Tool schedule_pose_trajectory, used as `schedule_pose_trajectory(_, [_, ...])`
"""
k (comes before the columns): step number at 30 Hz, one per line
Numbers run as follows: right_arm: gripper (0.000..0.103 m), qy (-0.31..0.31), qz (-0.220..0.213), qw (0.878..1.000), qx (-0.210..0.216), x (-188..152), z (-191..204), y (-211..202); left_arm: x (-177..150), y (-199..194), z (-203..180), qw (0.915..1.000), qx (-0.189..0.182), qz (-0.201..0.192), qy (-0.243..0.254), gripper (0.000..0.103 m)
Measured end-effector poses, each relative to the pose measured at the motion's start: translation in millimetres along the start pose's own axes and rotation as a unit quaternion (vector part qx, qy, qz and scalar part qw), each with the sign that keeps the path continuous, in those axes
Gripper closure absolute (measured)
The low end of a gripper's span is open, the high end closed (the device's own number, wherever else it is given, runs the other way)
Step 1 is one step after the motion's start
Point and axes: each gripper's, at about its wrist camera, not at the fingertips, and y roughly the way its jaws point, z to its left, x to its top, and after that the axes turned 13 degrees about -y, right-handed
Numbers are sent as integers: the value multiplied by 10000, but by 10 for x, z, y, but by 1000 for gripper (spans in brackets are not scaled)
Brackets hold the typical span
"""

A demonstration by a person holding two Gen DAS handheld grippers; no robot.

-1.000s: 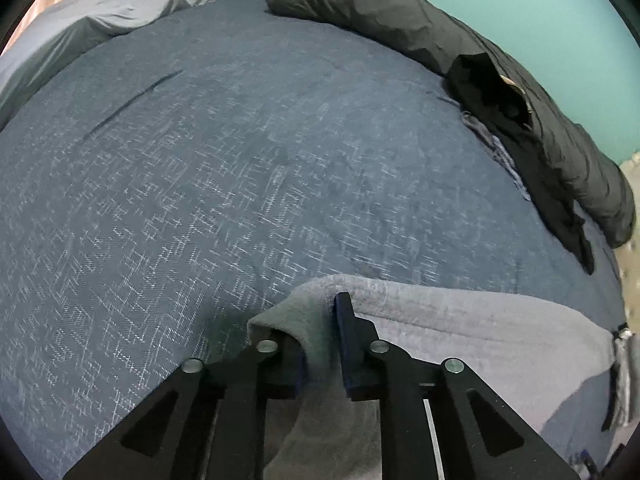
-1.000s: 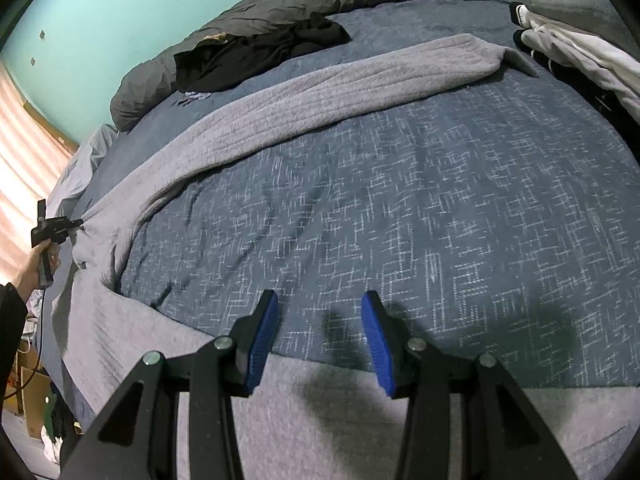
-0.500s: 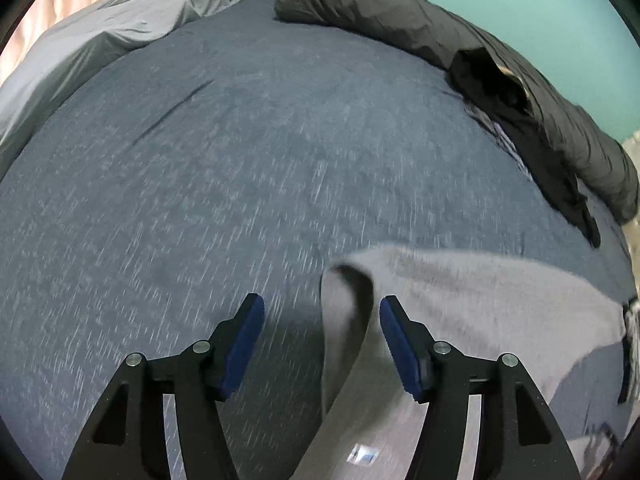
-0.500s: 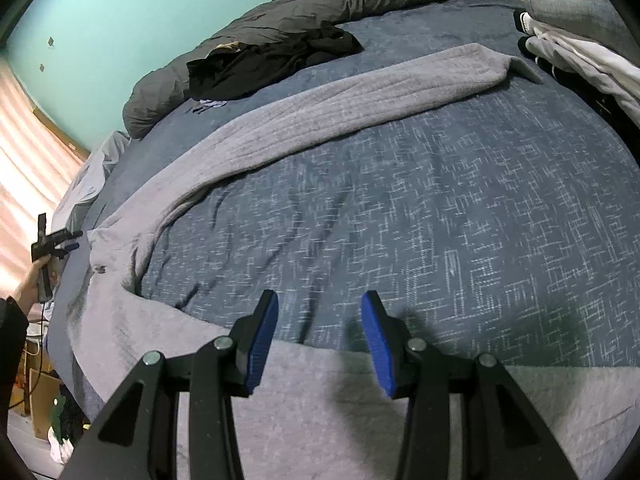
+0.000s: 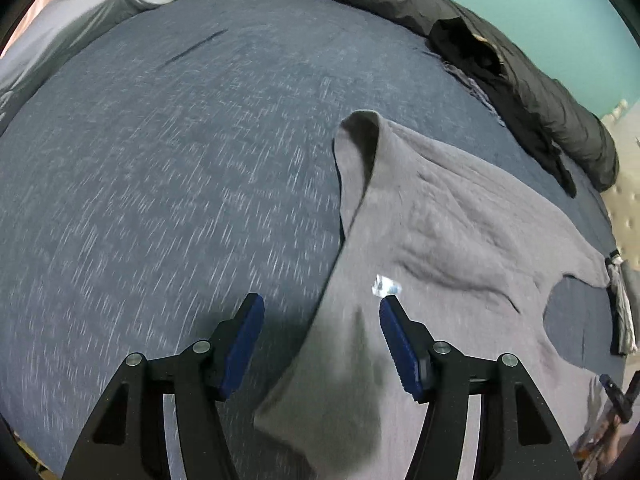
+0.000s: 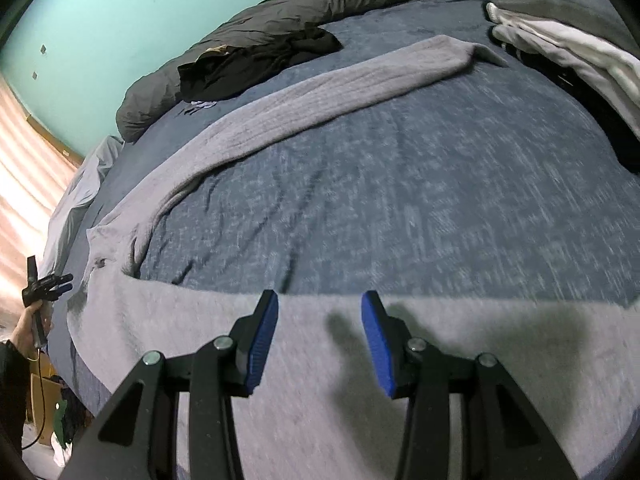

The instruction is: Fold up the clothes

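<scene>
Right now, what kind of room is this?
Most likely a bedroom: a bed with a blue bedspread, a dark rolled duvet along the teal wall, and a grey sweater spread out on it.

Left hand-held gripper (image 5: pixel 320 344) let go of grey sweater (image 5: pixel 440 240), jaws now wide, pulled back from sleeve cuff (image 5: pixel 360 128)

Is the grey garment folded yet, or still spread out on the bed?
Mostly spread. The grey garment stretches across the blue bedspread, only its near corner curled over. Both claws are open, holding nothing.
</scene>
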Motion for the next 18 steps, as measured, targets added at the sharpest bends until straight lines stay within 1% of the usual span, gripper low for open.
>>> schedule_pose_trajectory(3, [59, 84, 13, 10000, -50, -115, -88, -109, -179, -128, 79, 10000, -42, -4, -45, 39])
schedule_pose_trajectory(13, [59, 303, -80, 9989, -335, -424, -407, -609, -591, -505, 233, 9994, -200, -92, -272, 39])
schedule_pose_trajectory(16, [49, 409, -137, 9980, -462, -524, -540, -785, -787, -558, 251, 9992, -254, -45, -296, 39])
schedule_pose_trajectory(18, [49, 496, -184, 9971, -555, -613, -635, -903, -908, -552, 259, 9992, -267, 8, -281, 39])
